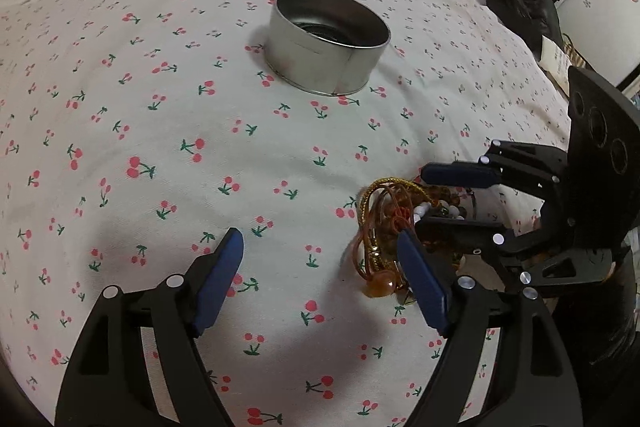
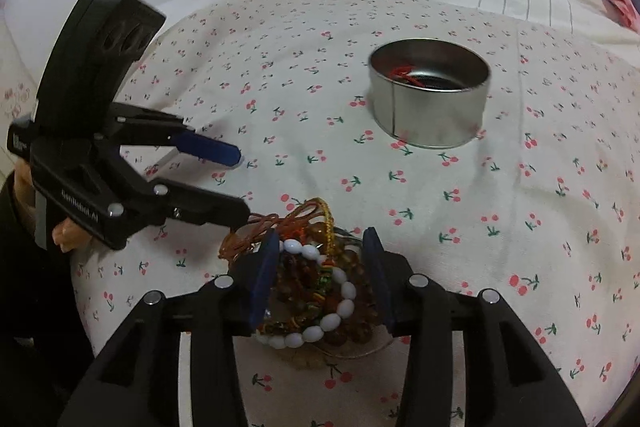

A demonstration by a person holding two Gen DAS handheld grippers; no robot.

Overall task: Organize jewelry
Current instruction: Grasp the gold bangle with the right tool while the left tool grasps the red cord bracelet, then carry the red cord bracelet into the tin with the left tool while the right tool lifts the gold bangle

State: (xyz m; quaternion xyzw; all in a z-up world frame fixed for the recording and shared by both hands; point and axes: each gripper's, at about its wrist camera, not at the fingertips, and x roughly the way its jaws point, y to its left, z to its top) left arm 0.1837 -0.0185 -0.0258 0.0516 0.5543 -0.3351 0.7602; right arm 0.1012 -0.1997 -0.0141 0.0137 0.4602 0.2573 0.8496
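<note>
Amber, white and brown beads made up the jewelry pile (image 2: 320,291), which lay on the cherry-print bed sheet (image 2: 480,227) well apart from the round metal tin (image 2: 430,99). The pile had no clear long axis; its gold and orange cords (image 2: 304,219) fanned out from the beads toward your left hand-held gripper. A string of white oval beads (image 2: 332,311) curved across the top of the heap. Inside the tin a piece of red cord (image 2: 402,73) was visible.

Your right hand-held gripper (image 2: 320,279) stood directly over the pile, with one blue pad (image 2: 264,279) on each side of the beads. The jaws were partly apart and the beads filled the gap between them, but I cannot tell whether the pads pressed on the beads or only framed them.

Your left hand-held gripper (image 1: 320,275) had its fingers wide apart and it held nothing. In the left wrist view the cords and an amber bead (image 1: 380,285) lay just beside its right pad (image 1: 420,283), partly behind it, while the space between the pads showed only sheet. In the right wrist view this gripper came in from the left, tilted on its side, one finger above the other, the lower fingertip (image 2: 236,215) touching or almost touching the cords.
</note>
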